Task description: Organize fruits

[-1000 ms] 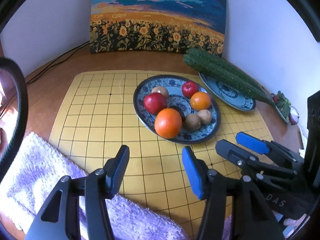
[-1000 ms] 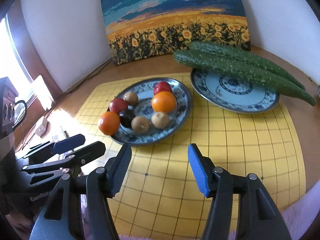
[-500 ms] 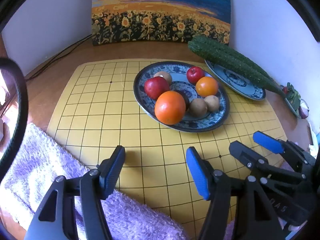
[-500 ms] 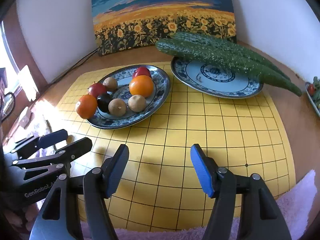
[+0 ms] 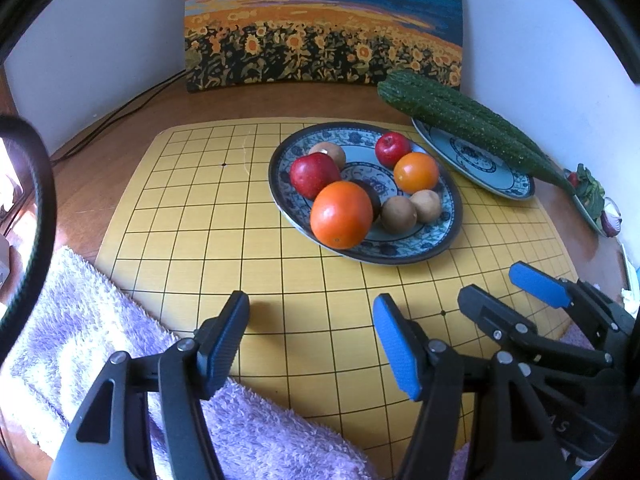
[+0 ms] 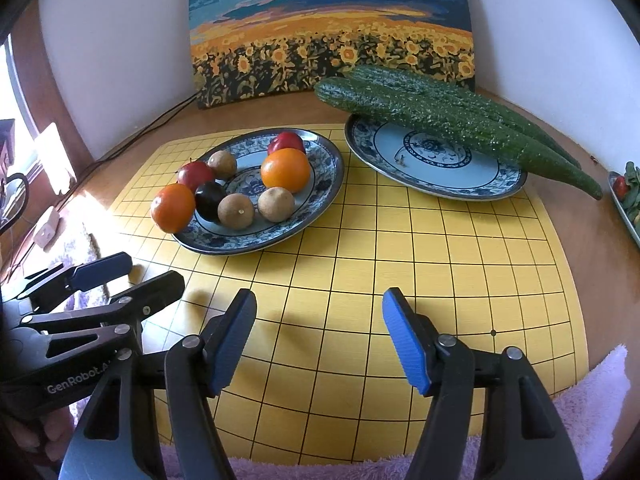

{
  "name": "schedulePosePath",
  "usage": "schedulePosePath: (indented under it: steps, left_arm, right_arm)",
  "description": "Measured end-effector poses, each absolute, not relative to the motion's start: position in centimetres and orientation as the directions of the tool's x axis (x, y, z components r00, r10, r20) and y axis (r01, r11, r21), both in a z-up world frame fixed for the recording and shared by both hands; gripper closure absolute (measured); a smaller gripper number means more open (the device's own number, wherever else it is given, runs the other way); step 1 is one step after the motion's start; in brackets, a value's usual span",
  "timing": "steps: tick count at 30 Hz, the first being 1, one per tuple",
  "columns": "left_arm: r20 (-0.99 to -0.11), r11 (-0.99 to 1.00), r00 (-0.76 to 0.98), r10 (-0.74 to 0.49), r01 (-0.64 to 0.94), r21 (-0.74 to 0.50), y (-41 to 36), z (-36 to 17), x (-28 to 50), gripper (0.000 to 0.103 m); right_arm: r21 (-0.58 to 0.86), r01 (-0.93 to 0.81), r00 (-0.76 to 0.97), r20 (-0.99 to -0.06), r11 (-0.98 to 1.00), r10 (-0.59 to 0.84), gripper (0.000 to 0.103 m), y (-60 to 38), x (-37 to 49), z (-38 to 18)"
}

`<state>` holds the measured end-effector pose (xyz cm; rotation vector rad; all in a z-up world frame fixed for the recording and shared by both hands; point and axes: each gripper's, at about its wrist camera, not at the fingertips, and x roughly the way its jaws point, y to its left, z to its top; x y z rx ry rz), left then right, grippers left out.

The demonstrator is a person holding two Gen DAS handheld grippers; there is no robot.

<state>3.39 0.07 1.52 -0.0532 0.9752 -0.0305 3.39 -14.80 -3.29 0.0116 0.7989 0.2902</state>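
Observation:
A blue patterned plate (image 5: 448, 236) (image 6: 320, 204) on the yellow grid mat holds two oranges (image 5: 341, 214) (image 6: 285, 169), two red apples (image 5: 314, 174) (image 6: 286, 141), a dark plum (image 6: 209, 201) and three brown kiwis (image 6: 236, 209). A second blue plate (image 6: 436, 160) (image 5: 480, 160) to its right carries two long green cucumbers (image 6: 440, 120) (image 5: 460, 120). My left gripper (image 5: 312, 340) is open and empty over the mat's near edge. My right gripper (image 6: 320, 340) is open and empty, to the right of the left one.
A sunflower painting (image 6: 328, 32) leans on the back wall. A purple fluffy towel (image 5: 120, 360) lies along the mat's near edge. A dish with greens (image 6: 628, 196) sits at the far right. Cables (image 5: 120, 116) run at back left.
Both grippers have swung slightly: the fruit plate now sits more to the right in the left view and more to the left in the right view. Nothing was picked up.

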Motion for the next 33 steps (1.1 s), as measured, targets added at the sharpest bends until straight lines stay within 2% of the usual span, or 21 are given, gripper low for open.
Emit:
schedulePosePath:
  steps: [33]
  left_arm:
    - [-0.822, 0.998, 0.567, -0.047, -0.001, -0.058, 0.15, 1.51, 3.39, 0.035]
  right_arm:
    - [0.120, -0.252, 0.660, -0.704, 0.960, 0.262, 0.035, -14.79, 3.40, -3.26]
